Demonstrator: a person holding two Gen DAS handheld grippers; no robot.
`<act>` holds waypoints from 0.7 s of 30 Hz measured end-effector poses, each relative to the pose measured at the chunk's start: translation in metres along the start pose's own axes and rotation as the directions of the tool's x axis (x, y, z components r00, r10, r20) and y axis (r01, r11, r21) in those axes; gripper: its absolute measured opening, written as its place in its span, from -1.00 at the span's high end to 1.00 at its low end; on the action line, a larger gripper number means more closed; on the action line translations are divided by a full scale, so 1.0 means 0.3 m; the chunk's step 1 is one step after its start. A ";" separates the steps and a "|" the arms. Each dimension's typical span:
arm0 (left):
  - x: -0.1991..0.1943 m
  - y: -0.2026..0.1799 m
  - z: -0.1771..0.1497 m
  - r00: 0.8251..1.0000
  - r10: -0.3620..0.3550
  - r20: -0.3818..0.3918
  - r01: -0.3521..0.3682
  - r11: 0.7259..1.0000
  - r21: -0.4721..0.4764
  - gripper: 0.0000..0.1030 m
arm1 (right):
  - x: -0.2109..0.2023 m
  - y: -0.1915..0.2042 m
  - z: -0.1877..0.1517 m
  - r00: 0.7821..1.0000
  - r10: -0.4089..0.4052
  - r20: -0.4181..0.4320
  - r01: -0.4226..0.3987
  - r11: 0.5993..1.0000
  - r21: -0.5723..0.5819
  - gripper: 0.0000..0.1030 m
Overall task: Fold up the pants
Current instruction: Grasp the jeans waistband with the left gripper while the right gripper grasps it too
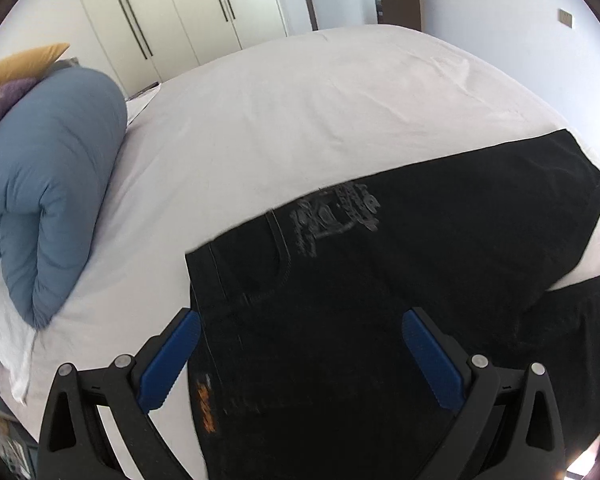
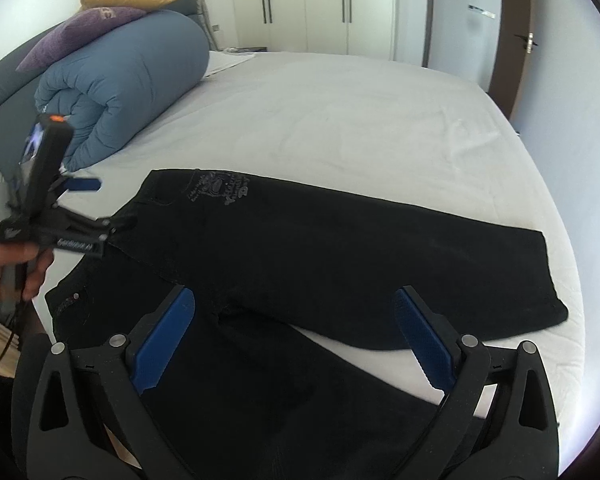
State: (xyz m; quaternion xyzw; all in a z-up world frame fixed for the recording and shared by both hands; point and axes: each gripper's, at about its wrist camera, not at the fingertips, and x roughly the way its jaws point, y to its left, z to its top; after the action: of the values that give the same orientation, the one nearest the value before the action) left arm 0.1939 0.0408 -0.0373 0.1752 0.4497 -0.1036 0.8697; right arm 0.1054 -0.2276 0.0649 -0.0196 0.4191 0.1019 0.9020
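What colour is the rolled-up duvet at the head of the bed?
Blue; the rolled duvet shows best in the right wrist view.

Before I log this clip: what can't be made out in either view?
- Pants: the near leg's hem in the right wrist view, cut off by the bottom edge behind the right claw.
- Grey print: motion-blurred in the left wrist view, too small in the other.
- Orange label: blurred, unreadable.

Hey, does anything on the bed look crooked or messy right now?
The pants lie askew: one leg runs flat across the sheet, while the other splays toward the bed's near edge, leaving a wedge of sheet between them. Nothing looks spilled or damaged. The rolled duvet looks tidy.
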 end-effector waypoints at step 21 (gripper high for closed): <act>0.570 0.110 0.262 0.884 -0.250 -0.396 0.365 0.897 0.248 -0.17 | 0.437 -0.108 0.187 0.966 0.237 -0.109 -0.252 0.955 -0.158 -0.43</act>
State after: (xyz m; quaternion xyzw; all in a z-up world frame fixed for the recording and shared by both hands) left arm 0.3619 0.0358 -0.1283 0.2532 0.5987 -0.2790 0.7068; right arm 0.2364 -0.2305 0.0000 -0.0490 0.4476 0.2471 0.8580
